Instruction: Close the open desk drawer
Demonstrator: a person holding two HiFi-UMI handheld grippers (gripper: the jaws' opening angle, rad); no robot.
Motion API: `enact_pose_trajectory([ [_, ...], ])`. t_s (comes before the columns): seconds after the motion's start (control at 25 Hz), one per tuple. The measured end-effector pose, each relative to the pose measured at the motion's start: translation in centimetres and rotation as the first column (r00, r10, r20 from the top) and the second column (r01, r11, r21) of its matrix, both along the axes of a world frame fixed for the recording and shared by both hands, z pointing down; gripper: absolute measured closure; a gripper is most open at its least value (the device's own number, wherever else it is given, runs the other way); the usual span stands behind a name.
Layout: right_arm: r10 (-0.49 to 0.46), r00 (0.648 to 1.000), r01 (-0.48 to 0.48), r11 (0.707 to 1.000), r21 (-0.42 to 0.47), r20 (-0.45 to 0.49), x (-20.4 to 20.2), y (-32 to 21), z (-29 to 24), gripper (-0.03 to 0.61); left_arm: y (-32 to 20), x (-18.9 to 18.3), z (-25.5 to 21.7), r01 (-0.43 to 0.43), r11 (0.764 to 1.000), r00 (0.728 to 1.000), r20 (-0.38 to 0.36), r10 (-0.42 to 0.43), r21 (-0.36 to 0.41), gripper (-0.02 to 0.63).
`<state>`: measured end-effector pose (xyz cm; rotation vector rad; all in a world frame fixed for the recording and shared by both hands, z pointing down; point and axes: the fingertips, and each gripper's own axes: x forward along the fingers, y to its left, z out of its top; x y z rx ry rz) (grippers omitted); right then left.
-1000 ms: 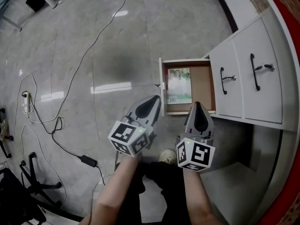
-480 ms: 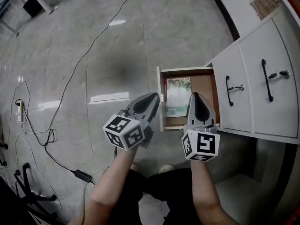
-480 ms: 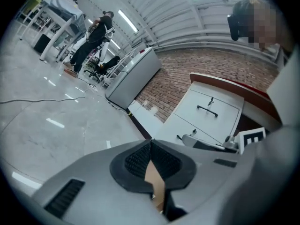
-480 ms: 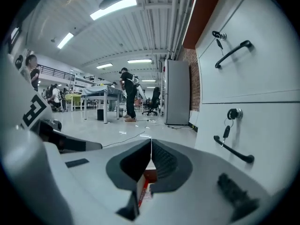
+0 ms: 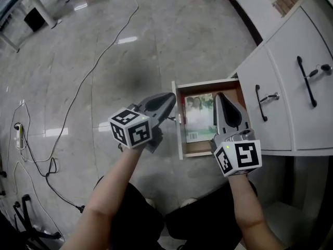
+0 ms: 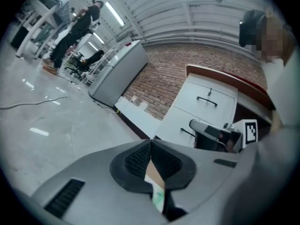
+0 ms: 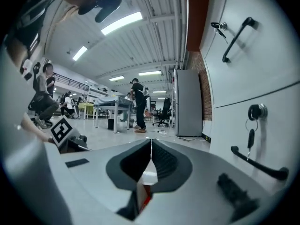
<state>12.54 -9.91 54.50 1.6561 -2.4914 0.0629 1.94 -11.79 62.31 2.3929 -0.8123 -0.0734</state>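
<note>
The open desk drawer [image 5: 181,132] juts out to the left from the white cabinet [image 5: 283,95], low over the floor. A book with a green-and-white cover [image 5: 199,117] lies inside it. My left gripper [image 5: 172,98] is shut and empty, its tip just outside the top end of the white drawer front; whether it touches is unclear. My right gripper [image 5: 219,96] is also shut and empty, hovering over the drawer's right side by the book. The left gripper view shows the closed left gripper [image 6: 150,142] with the right gripper [image 6: 212,133] beyond it. In the right gripper view the right gripper [image 7: 151,142] has its jaws together.
The cabinet front has black handles [image 5: 265,102] and a key in a lock [image 7: 253,114]. Cables [image 5: 78,90] and a power strip [image 5: 20,137] lie on the grey floor at left. People and tables [image 7: 115,108] stand far off. My own legs are below.
Both grippers have shifted up and apart in the head view. The right one now sits over the drawer's inside instead of its near edge. The left one stays outside the drawer front.
</note>
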Motion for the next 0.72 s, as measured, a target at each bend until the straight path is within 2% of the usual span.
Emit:
enact_pose_trajectory([
  [0.08, -0.004, 1.000, 0.004, 1.000, -0.005, 0.029, 0.3, -0.4, 0.5, 0.565, 0.0, 0.4, 0.8, -0.067, 0.997, 0.997, 0.049, 0.065, 0.040, 0.603],
  [0.16, -0.013, 0.999, 0.013, 1.000, -0.004, 0.048, 0.1, -0.8, 0.5, 0.565, 0.2, 0.2, 2.3, -0.114, 0.993, 0.990, 0.085, 0.111, 0.034, 0.603],
  [0.28, -0.041, 0.999, 0.041, 0.998, 0.037, 0.011, -0.8, -1.1, 0.3, 0.565, 0.3, -0.4, 5.1, -0.156, 0.987, 0.986, 0.052, 0.159, -0.047, 0.603],
  [0.4, -0.059, 0.998, 0.060, 0.998, 0.036, -0.032, -1.4, -1.4, 1.3, 0.565, 0.5, -0.8, 8.2, -0.189, 0.971, 0.981, 0.019, 0.193, -0.145, 0.603],
  [0.48, -0.077, 0.996, 0.078, 0.997, 0.028, -0.043, -2.0, -1.6, 1.9, 0.565, 0.3, -1.3, 9.7, -0.181, 0.964, 0.982, 0.024, 0.189, -0.195, 0.602],
  [0.56, -0.098, 0.994, 0.100, 0.994, 0.033, -0.055, -2.8, -1.6, 2.0, 0.565, -0.8, -1.9, 10.1, -0.141, 0.965, 0.989, 0.013, 0.148, -0.223, 0.602],
  [0.64, -0.114, 0.992, 0.115, 0.993, 0.034, -0.049, -3.3, -1.4, 1.9, 0.565, -2.0, -2.4, 10.4, -0.107, 0.964, 0.994, -0.022, 0.105, -0.242, 0.603],
  [0.72, -0.128, 0.991, 0.129, 0.991, 0.029, -0.041, -3.7, -1.3, 1.9, 0.565, -2.0, -2.1, 11.1, -0.133, 0.956, 0.990, -0.074, 0.117, -0.263, 0.603],
])
